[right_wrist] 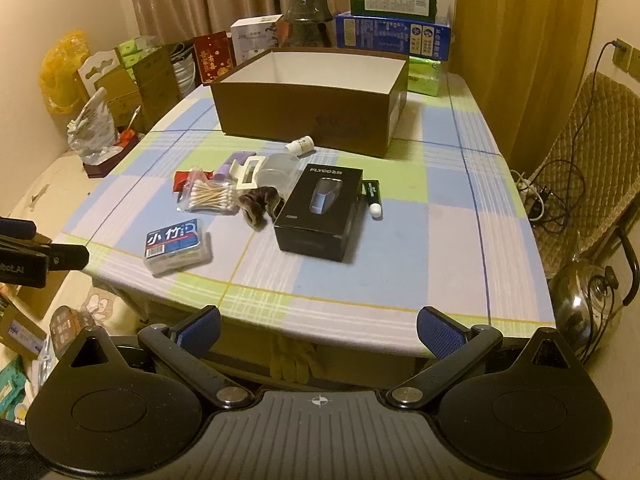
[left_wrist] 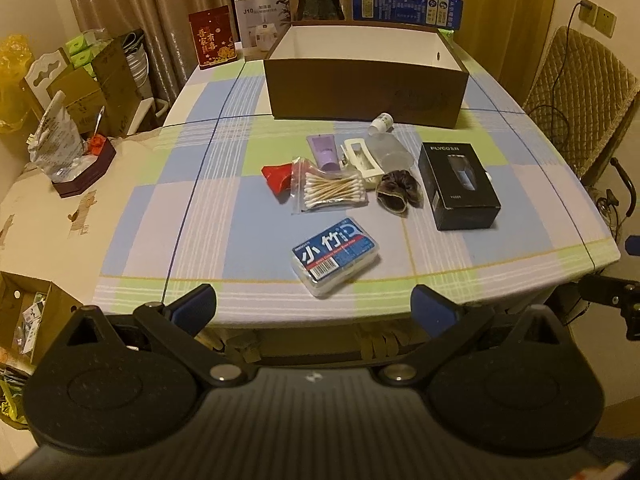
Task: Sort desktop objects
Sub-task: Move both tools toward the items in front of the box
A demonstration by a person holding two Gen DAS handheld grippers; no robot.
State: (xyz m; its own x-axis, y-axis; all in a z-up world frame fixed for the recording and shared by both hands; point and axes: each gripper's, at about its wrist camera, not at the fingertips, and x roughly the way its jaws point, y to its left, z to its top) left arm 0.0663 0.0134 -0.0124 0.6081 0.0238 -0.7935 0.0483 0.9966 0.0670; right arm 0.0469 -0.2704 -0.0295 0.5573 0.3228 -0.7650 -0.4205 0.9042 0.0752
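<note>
- My left gripper [left_wrist: 314,306] hangs off the near table edge with its blue-padded jaws spread wide and nothing between them.
- My right gripper [right_wrist: 319,330] is the same: wide apart, empty, short of the checked tablecloth [right_wrist: 400,276].
- Closest ahead of the left gripper lies the clear plastic floss-pick case with a blue label [left_wrist: 335,257], alone on the cloth.
- Further out sits the cluster: a zip bag of cotton swabs [left_wrist: 330,191] overlapping a red pouch [left_wrist: 277,176], a lilac tube [left_wrist: 326,151], a cream hair claw [left_wrist: 362,158], a clear bottle with a white cap [left_wrist: 390,144] and a dark brown scrunchie [left_wrist: 400,192].
- Straight ahead of the right gripper is the black shaver box [right_wrist: 320,212], with a small green tube [right_wrist: 373,196] just beside its right flank.
- Beyond everything stands the open brown cardboard box with white lining [left_wrist: 366,92]; what I can see of its inside looks empty.
- My reading: sorting has not begun. Every item is yet to go in, and the floss-pick case seems the easiest first pick.
</note>
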